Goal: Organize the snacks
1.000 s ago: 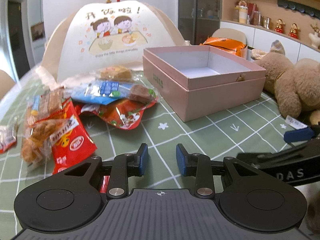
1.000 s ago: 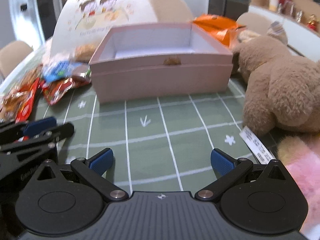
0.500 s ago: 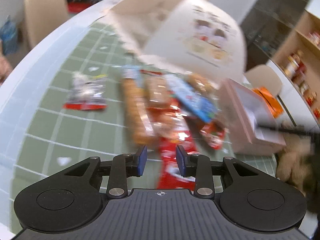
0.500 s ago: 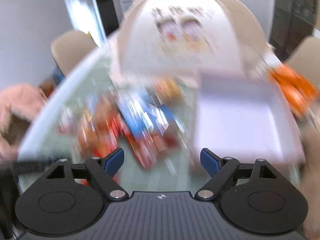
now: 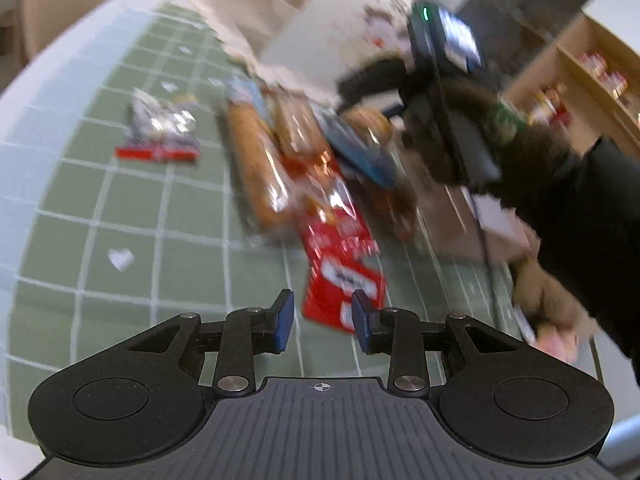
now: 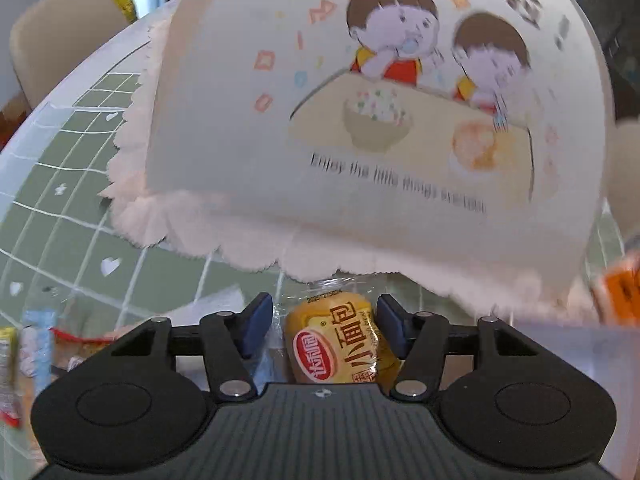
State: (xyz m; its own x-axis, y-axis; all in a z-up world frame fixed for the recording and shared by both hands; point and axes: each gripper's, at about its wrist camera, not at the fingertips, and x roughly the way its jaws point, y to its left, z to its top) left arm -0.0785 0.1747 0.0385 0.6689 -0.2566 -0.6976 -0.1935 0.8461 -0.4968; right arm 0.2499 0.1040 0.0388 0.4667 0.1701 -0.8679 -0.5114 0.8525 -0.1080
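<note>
**Snacks under both claws**

Snacks lie in a loose heap on the green checked desk (image 5: 132, 208), and I hold one claw over each end of it.

My left claw (image 5: 322, 322) hangs above the near end of a red snack packet (image 5: 340, 276). Its jaws are partly spread and nothing is between them. Beyond the red packet lie long clear bags of brown snacks (image 5: 256, 168), and a small silver and red packet (image 5: 160, 132) sits apart, to the left of the heap. In this view my right hand's device (image 5: 448, 92) is over the far side of the heap, but it is blurred.

My right claw (image 6: 326, 328) is closing around a small yellow bread packet (image 6: 340, 344). The packet is between the two blue pads (image 6: 256, 326), but I see a gap on each side, so they do not press it. Just behind the packet stands a white food cover (image 6: 320, 100) with a cartoon of two children and a frilled pink edge.
</note>
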